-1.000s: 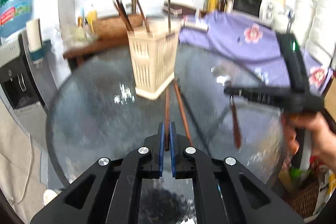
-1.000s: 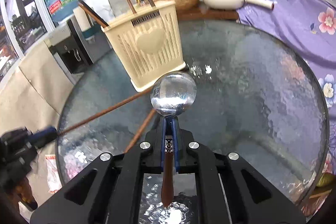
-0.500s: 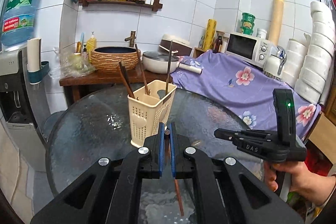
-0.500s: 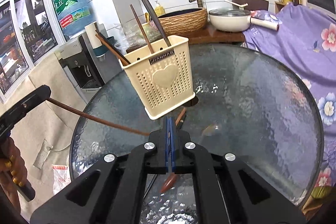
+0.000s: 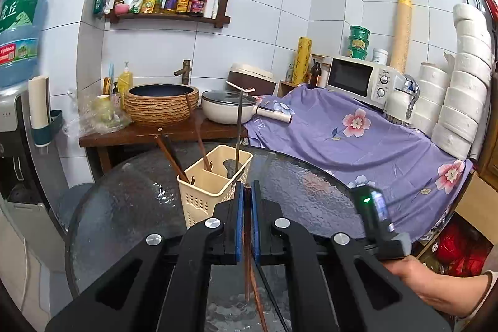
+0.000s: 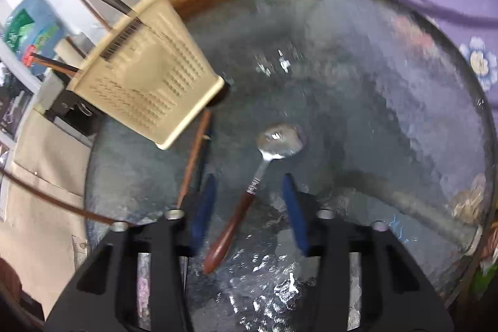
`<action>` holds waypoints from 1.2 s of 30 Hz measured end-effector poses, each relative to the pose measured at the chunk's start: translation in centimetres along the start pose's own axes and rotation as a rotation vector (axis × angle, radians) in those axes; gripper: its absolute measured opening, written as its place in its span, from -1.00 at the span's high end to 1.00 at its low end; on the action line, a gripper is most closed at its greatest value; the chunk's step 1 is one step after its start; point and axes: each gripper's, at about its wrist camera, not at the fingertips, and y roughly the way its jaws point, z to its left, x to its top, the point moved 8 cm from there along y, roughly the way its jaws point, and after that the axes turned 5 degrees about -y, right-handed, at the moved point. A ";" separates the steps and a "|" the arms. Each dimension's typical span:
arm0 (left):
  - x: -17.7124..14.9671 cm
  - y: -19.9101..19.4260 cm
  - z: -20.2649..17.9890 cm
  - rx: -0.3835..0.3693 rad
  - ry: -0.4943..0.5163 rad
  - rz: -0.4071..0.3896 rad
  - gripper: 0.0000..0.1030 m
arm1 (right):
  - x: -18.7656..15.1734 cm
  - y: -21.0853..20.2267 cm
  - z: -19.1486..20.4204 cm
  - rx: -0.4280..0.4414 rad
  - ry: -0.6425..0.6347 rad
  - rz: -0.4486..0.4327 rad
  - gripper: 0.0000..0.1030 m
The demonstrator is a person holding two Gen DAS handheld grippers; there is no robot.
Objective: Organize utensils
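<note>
Item, chopstick (image 5: 246, 241) pinched in our closed left gripper (image 5: 246, 192): we lower it tip-first into the holder (image 5: 214, 176); right gripper (image 6: 247, 201) wide, empty, straddling the spoon (image 6: 249, 185).

Basket (image 5: 214, 176): cream plastic, walls pierced with rows of small slots. Chopsticks (image 5: 169, 156) standing in it: dark reddish brown. Spoon (image 6: 264, 164): silver bowl, red-brown handle. Table (image 5: 124, 207): dark grey glass with a pebbled texture. Cloth (image 5: 358, 139): purple, printed with pink and white flowers. Sink bowl (image 5: 162, 105): tan woven ridges outside, dark blue inside. Pan (image 5: 228, 111): cream. Wall tiles (image 5: 280, 5): white. Left gripper (image 5: 246, 207): black body, blue pads.
</note>
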 end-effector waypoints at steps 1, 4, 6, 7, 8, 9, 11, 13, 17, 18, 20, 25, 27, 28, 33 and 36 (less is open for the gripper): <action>0.1 0.2 -0.1 -0.003 0.001 0.006 0.91 | 0.0 0.8 -0.1 -0.004 0.016 0.024 0.34; 0.3 0.6 -0.4 -0.004 0.011 0.015 0.91 | 0.3 2.5 -0.2 -0.039 0.038 0.047 0.45; 0.4 0.9 -0.4 -0.001 0.021 0.019 0.91 | 0.4 3.3 -0.3 -0.026 0.075 0.053 0.57; 0.4 1.0 -0.4 -0.001 0.023 0.022 0.91 | 0.5 3.7 -0.5 -0.017 0.105 0.060 0.63; 0.5 1.1 -0.4 -0.003 0.022 0.026 0.91 | 0.5 4.0 -0.8 -0.017 0.129 0.060 0.73; 0.5 1.3 -0.3 -0.005 0.019 0.029 0.91 | 0.6 4.3 -1.1 -0.006 0.156 0.053 0.77; 0.7 1.5 -0.2 -0.006 0.018 0.034 0.91 | 0.7 4.5 -1.3 0.021 0.179 0.043 0.84; 1.0 1.7 -0.1 -0.002 0.027 0.035 0.91 | 0.7 4.4 -1.3 0.035 0.177 0.023 0.87; 1.7 1.9 0.0 -0.011 0.028 0.037 0.91 | 0.8 2.9 -0.4 0.058 0.109 -0.054 0.96; 1.9 2.0 0.0 -0.015 0.028 0.040 0.91 | 0.9 2.3 0.0 0.059 0.081 -0.079 0.96; 2.1 2.2 0.1 -0.019 0.029 0.043 0.91 | 0.9 1.1 0.8 0.075 0.036 -0.123 0.97; 2.9 2.4 0.1 -0.032 0.037 0.054 0.91 | 1.6 -2.2 2.7 0.090 -0.073 -0.231 0.97; 3.3 2.4 0.1 -0.037 0.037 0.055 0.91 | 1.9 -3.8 3.3 0.095 -0.105 -0.274 0.97; 3.5 2.4 0.1 -0.042 0.035 0.057 0.91 | 2.2 -4.5 3.6 0.104 -0.119 -0.293 0.97; 5.4 2.1 0.2 -0.064 0.022 0.049 0.91 | 4.4 -9.1 6.6 0.182 -0.183 -0.419 0.97; 7.3 1.7 0.1 -0.073 0.023 0.028 0.91 | 5.8 -11.6 8.4 0.217 -0.213 -0.494 0.97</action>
